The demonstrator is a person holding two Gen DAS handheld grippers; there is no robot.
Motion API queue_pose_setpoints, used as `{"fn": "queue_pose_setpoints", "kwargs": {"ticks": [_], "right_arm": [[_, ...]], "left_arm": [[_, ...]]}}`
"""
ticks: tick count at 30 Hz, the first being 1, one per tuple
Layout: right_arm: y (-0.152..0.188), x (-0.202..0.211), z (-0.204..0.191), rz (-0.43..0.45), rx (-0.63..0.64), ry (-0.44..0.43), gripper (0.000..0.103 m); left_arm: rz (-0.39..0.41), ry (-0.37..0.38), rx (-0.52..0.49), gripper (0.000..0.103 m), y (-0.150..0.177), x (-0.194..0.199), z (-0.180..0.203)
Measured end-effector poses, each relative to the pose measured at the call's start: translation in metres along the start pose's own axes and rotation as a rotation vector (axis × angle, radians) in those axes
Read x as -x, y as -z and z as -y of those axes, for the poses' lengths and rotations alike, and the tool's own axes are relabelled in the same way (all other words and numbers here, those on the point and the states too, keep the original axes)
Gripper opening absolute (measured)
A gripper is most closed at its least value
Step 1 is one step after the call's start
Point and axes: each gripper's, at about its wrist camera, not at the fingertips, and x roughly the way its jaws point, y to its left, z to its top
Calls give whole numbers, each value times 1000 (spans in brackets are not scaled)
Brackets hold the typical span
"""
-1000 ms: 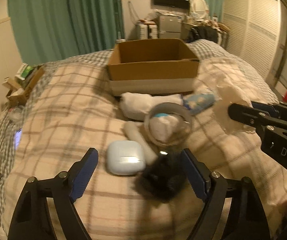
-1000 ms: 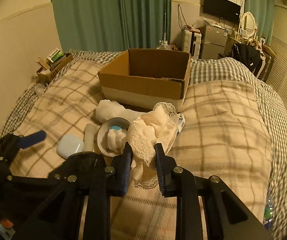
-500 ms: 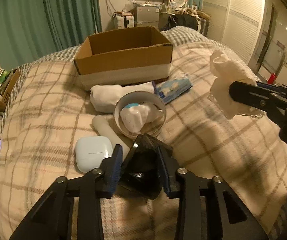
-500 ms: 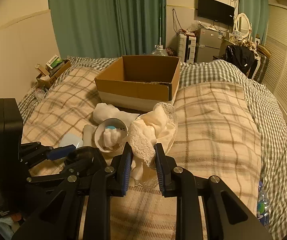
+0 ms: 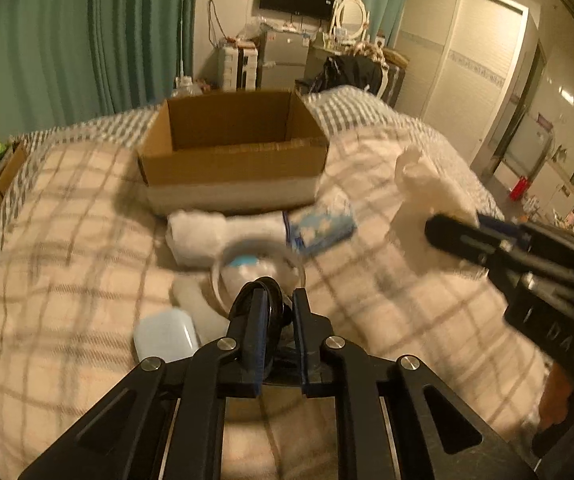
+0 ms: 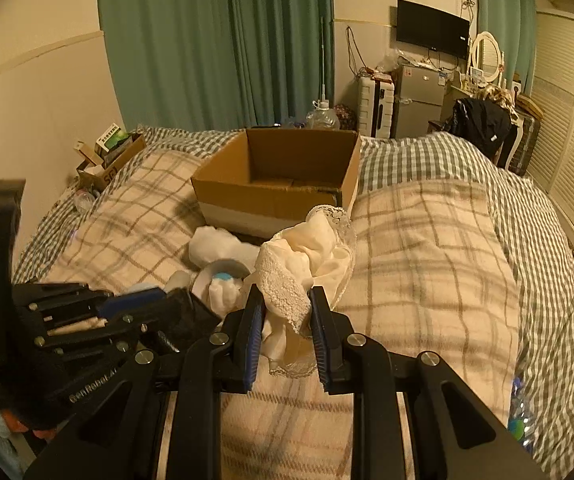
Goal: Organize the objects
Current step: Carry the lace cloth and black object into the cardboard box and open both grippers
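Note:
An open cardboard box (image 5: pixel 231 152) stands on the plaid bed; it also shows in the right wrist view (image 6: pixel 283 184). My left gripper (image 5: pixel 277 300) is shut on a black crumpled object (image 5: pixel 273 304) and holds it above the bed, before the box. My right gripper (image 6: pixel 285 300) is shut on a cream lace cloth (image 6: pixel 307 256), seen at the right in the left wrist view (image 5: pixel 423 200). On the bed lie a rolled white towel (image 5: pixel 215 232), a round bowl (image 5: pixel 255 264) holding a white-and-blue item, a blue-white packet (image 5: pixel 323 228) and a white case (image 5: pixel 165 334).
Green curtains (image 6: pixel 215 48) hang behind the bed. A small box of clutter (image 6: pixel 107 156) sits at the bed's left edge. A fridge, dresser and wardrobe doors (image 6: pixel 567 128) stand at the back right. A bottle (image 6: pixel 521 420) lies at the bed's right edge.
My left gripper closed on the black object, lifted it off the bed and moved toward the box. My right gripper, still holding the lace cloth, rose slightly.

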Motion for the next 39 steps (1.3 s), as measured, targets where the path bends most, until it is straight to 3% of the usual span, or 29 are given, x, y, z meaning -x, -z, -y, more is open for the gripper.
{"fn": "queue_pose_setpoints", "kwargs": {"ticks": [6, 12, 19, 27, 35, 39], "right_arm": [[-35, 3, -2, 46, 42, 6, 22], [-92, -4, 0, 100, 98, 23, 22], [-154, -44, 12, 112, 100, 10, 22], [-195, -129, 27, 42, 117, -2, 21], [-185, -203, 36, -38, 98, -34, 15], [-175, -216, 40, -60, 84, -48, 15]], "left_arm": [[89, -20, -9, 9, -56, 16, -8], [176, -46, -29, 8, -121, 21, -17], [180, -63, -27, 8, -184, -23, -36], [124, -45, -15, 8, -208, -92, -60], [56, -57, -19, 8, -201, -145, -73], [33, -59, -22, 8, -198, -154, -73]]}}
